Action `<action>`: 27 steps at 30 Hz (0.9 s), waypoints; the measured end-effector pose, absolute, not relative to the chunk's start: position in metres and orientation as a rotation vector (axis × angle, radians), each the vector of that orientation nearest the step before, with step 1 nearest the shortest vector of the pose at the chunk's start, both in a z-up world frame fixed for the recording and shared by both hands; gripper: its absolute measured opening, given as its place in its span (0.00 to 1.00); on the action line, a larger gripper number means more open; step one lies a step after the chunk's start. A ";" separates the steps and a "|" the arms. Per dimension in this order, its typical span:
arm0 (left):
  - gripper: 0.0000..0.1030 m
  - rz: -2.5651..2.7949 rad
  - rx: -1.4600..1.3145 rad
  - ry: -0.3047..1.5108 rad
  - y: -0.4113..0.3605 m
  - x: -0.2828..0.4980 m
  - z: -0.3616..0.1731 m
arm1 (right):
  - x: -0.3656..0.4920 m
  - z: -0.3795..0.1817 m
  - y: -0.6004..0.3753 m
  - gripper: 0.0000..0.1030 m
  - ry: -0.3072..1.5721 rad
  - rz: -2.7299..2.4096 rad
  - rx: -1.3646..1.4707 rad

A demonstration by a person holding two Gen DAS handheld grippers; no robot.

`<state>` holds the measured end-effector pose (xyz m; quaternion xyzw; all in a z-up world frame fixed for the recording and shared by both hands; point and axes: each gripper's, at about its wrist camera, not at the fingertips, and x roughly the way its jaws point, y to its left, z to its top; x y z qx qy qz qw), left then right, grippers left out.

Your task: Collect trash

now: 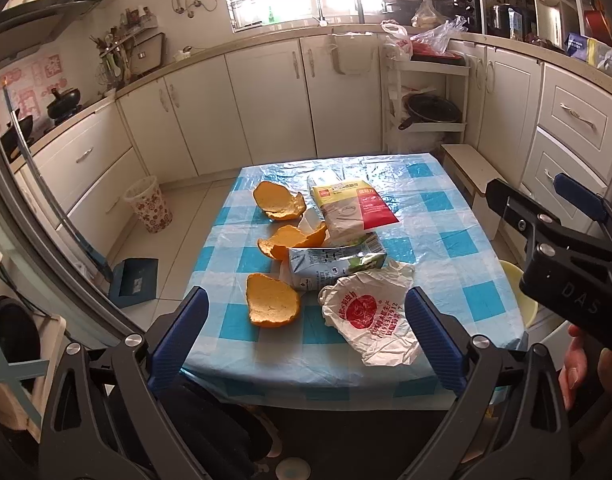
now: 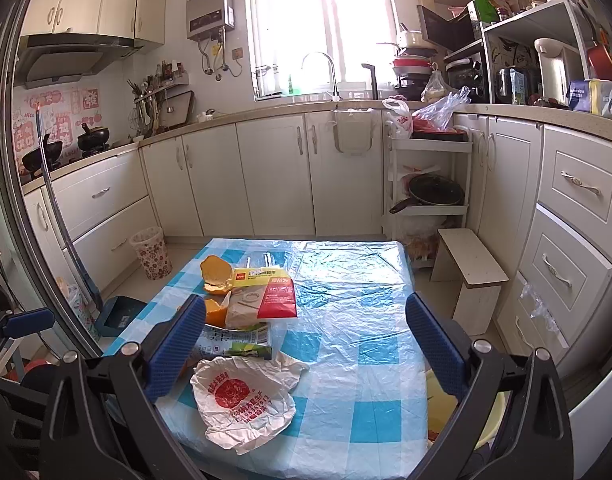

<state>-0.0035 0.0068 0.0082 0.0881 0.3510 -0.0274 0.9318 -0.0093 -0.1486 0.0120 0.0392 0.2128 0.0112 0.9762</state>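
Observation:
Trash lies on a table with a blue-and-white checked cloth [image 1: 446, 216]: a crumpled white bag with red print [image 1: 370, 312] at the near edge, a flattened milk carton [image 1: 334, 264], a yellow-and-red packet [image 1: 352, 208] and three pieces of orange peel [image 1: 272, 306]. My left gripper [image 1: 306, 336] is open and empty, held above the near edge with the bag and nearest peel between its blue pads. My right gripper [image 2: 306, 348] is open and empty above the near right part of the table; the white bag [image 2: 242, 400] lies low between its pads.
A patterned wastebasket [image 1: 149, 208] stands on the floor left of the table, with a blue dustpan [image 1: 136, 282] nearer. A wooden stool [image 2: 472, 268] stands at the table's right. A yellow basin [image 1: 520, 292] sits low by the right edge. Cabinets line the walls.

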 end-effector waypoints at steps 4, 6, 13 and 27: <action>0.92 -0.065 0.180 0.719 0.006 -0.004 0.008 | -0.010 0.012 -0.149 0.93 0.428 0.023 0.079; 0.92 -0.068 0.183 0.716 0.006 -0.005 0.008 | -0.010 0.012 -0.149 0.93 0.429 0.023 0.080; 0.92 -0.061 0.175 0.712 0.007 -0.005 0.008 | -0.010 0.012 -0.149 0.93 0.428 0.023 0.079; 0.92 -0.056 0.175 0.708 0.009 -0.005 0.009 | -0.010 0.011 -0.149 0.93 0.429 0.024 0.079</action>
